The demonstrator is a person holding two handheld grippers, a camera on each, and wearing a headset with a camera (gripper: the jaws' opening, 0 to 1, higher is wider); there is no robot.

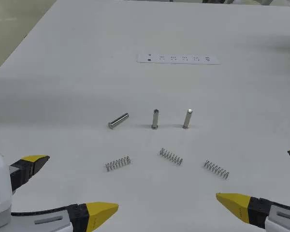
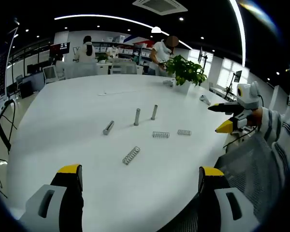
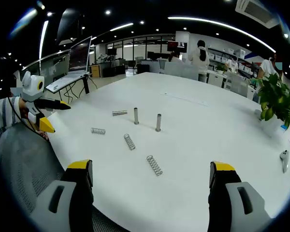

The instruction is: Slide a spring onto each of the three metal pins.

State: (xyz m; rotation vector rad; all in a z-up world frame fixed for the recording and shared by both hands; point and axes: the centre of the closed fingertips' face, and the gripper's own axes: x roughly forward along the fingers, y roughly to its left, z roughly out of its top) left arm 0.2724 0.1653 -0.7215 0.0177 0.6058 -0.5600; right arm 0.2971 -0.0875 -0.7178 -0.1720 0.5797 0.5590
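I am holding my left tool (image 1: 77, 182) and right tool (image 1: 255, 174) spread open, gripping nothing. Ahead, three coiled steel springs (image 1: 171, 156) are lying on the white surface (image 1: 87, 72); beyond them, three silver metal pins (image 1: 155, 119) are sitting, apparently two upright.

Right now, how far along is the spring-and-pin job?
Nothing is done yet. The three springs lie loose on the table; two pins stand upright, the third pin lies on its side, all bare. The left gripper and right gripper are open and empty. All three pairings remain.
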